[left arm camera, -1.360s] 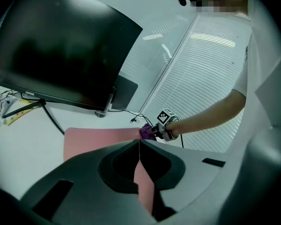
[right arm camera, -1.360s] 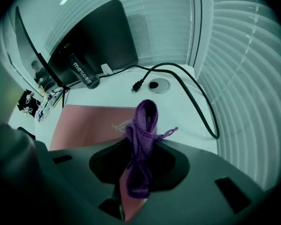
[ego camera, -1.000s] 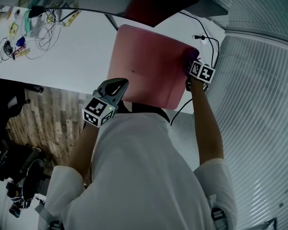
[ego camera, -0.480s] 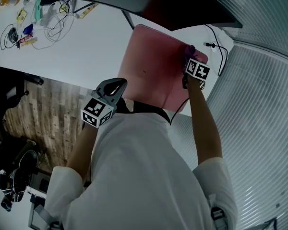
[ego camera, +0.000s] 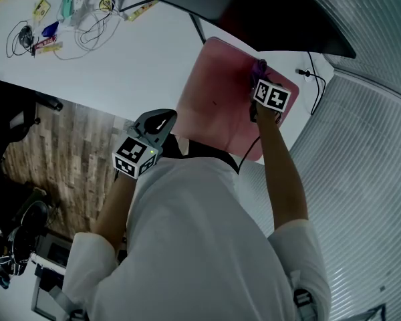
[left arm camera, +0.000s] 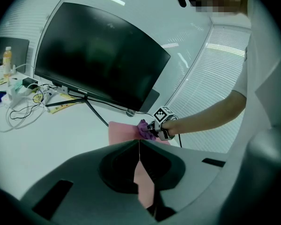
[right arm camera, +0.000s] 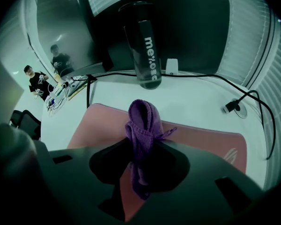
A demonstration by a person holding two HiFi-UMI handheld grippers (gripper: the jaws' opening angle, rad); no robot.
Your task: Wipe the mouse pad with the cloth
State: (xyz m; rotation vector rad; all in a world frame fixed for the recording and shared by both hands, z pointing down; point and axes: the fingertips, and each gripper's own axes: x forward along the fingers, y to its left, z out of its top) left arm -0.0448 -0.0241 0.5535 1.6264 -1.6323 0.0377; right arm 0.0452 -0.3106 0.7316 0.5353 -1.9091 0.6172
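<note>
R gripper (right arm camera: 139, 159) jaws clamped on purple cloth (right arm camera: 141, 120), apparently touching pink mouse pad (ego camera: 217, 95), upper right. L gripper (left arm camera: 139, 146) jaws together, empty, frame centre-left.

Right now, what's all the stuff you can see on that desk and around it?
mouse pad: one, pink, on the desk in front of the monitor
cloth: one, purple, bunched, at the pad's far end
monitor: one, black, screen dark, behind the pad
bottle: one, dark, upright beyond the pad
cables: a few, black, right of the pad
small items and wires: one cluster, mixed colours, far left of the desk
desk: one, white
floor: wood-patterned, below the desk's near edge
shirt: one, white, on the person
left gripper: grey, jaws together, empty, by the desk's near edge
right gripper: jaws shut on the cloth, over the pad
</note>
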